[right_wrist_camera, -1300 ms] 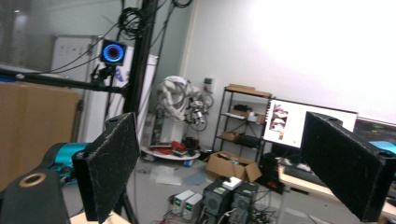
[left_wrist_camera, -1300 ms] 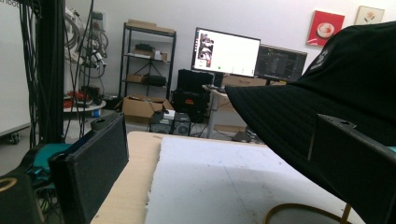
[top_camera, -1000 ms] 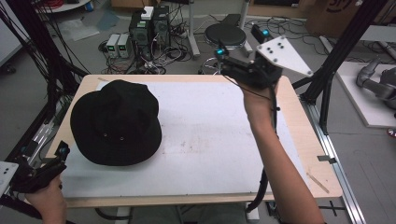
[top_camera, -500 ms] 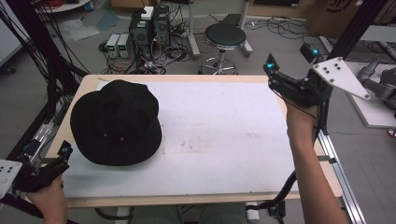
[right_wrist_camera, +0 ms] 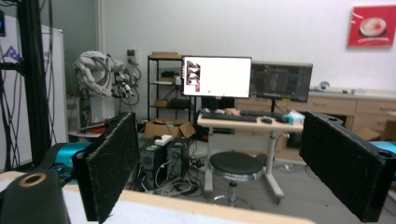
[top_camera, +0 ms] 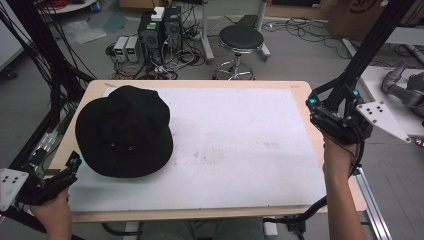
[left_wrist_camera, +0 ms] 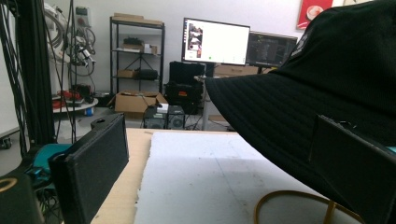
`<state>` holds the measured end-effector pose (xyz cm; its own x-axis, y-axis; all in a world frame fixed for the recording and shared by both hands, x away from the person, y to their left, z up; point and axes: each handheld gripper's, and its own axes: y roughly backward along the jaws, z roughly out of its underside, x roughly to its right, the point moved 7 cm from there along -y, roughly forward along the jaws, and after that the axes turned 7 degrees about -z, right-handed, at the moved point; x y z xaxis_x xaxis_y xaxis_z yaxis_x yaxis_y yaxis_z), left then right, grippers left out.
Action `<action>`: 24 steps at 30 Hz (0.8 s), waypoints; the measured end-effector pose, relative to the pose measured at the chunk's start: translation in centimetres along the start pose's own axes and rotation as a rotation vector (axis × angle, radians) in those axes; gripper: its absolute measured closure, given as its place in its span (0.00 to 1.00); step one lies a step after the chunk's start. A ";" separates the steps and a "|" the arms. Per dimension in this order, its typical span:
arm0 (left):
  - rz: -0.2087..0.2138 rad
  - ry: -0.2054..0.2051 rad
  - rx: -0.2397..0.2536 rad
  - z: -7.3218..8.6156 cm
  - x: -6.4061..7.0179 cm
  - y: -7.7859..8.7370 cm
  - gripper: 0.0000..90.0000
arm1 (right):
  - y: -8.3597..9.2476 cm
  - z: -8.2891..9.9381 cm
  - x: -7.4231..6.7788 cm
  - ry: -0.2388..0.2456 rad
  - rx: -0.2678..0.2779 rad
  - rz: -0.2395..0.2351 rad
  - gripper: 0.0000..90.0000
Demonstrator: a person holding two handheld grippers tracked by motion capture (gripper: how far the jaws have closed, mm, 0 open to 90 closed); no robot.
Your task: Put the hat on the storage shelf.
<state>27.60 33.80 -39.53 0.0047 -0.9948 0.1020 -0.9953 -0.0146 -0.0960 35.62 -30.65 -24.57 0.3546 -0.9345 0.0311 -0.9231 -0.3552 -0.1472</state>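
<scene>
Black bucket hat (top_camera: 124,131) flat on white mat (top_camera: 235,145), left half of desk (top_camera: 200,84). Left gripper (top_camera: 52,180) at near-left corner, jaws spread, empty. Right gripper (top_camera: 334,119) off right edge, jaws spread, empty.

The left tongs (left_wrist_camera: 224,186) rise from the bottom corners of the frame, their two black jaws set wide apart with nothing between them. A black hat (left_wrist_camera: 317,88) fills the upper right, its ribbed brim sloping down to the lower right, behind the right jaw. A white sheet (left_wrist_camera: 205,177) covers the table (left_wrist_camera: 128,182) across the lower middle, with bare wood at its left. A lit monitor (left_wrist_camera: 215,41) stands top centre, with a shelf rack (left_wrist_camera: 137,56) to its left.
</scene>
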 end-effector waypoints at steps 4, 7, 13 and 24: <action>0.003 -0.003 -0.002 0.0 0.1 0.0 0.06 | 0.7 2.8 0.8 -0.004 -0.036 -0.042 0.13; 0.003 -0.003 -0.011 0.1 0.1 0.0 0.06 | 1.4 4.8 1.0 -0.008 -0.068 -0.053 0.13; 0.008 -0.021 -0.011 0.0 0.3 0.1 0.06 | 3.0 7.8 0.9 -0.055 -0.082 -0.045 0.13; 0.028 -0.023 -0.027 0.1 0.7 0.0 0.06 | 4.7 11.2 0.5 -0.100 -0.089 -0.016 0.13</action>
<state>27.59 33.05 -39.57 -0.0207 -0.9969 0.0765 -0.9973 0.0152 -0.0716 33.16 -32.48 -36.33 0.3786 -0.9232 -0.0669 -0.9251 -0.3751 -0.0590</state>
